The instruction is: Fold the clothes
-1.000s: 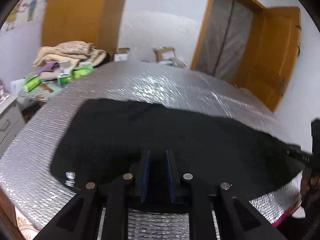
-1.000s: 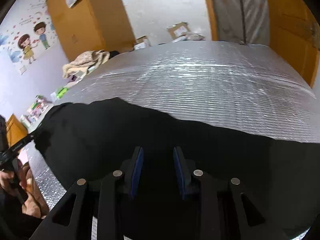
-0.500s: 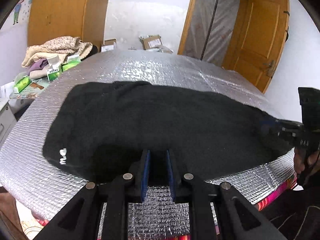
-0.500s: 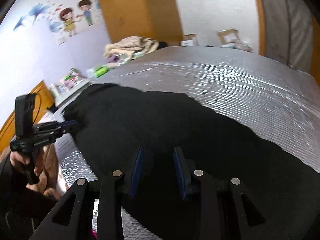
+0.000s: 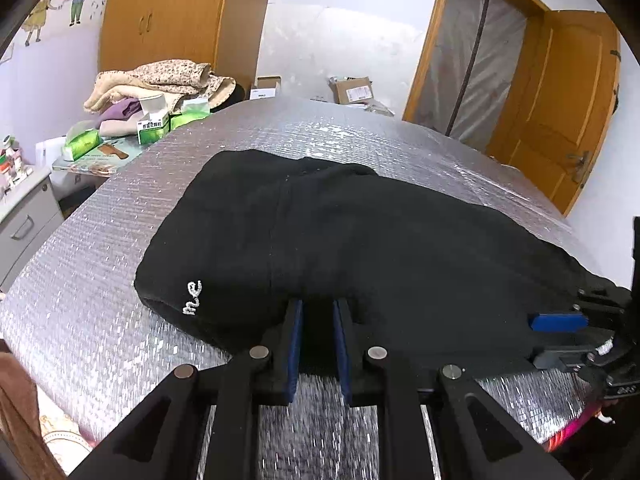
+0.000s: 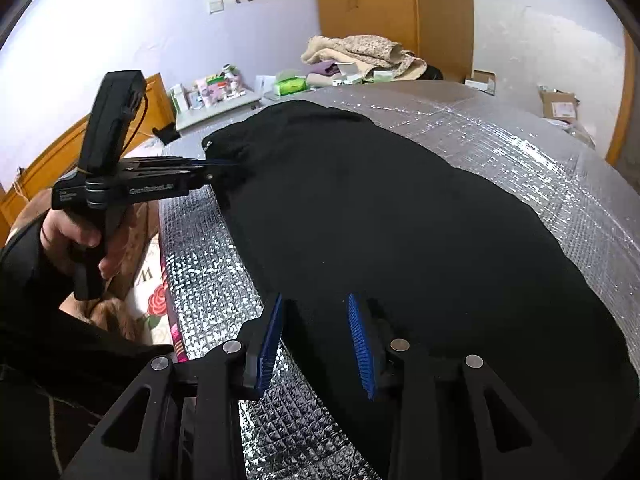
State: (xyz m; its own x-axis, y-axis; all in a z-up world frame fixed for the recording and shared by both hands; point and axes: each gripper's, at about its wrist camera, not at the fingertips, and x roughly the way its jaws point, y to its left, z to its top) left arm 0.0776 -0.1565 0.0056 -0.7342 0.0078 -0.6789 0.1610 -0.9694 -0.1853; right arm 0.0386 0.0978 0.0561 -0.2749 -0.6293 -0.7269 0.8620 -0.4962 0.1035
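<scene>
Black fabric of the garment [image 5: 360, 240] is spread lengthwise along the near edge of the foil-covered bed [image 5: 100, 300]. One end is pinched by the left gripper [image 5: 316, 320]. At the other, the right gripper [image 6: 316, 320] is opening, pads clear of the cloth between them.

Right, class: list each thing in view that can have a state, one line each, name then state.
Garment: black, lying on the foil mat, part folded, near edge between both grippers' jaws.
Left gripper: shut on garment edge.
Right gripper: jaws opening, cloth between them, pads clear of it.
Door: open.
Wardrobe: doors shut.
Drawer: shut.
</scene>
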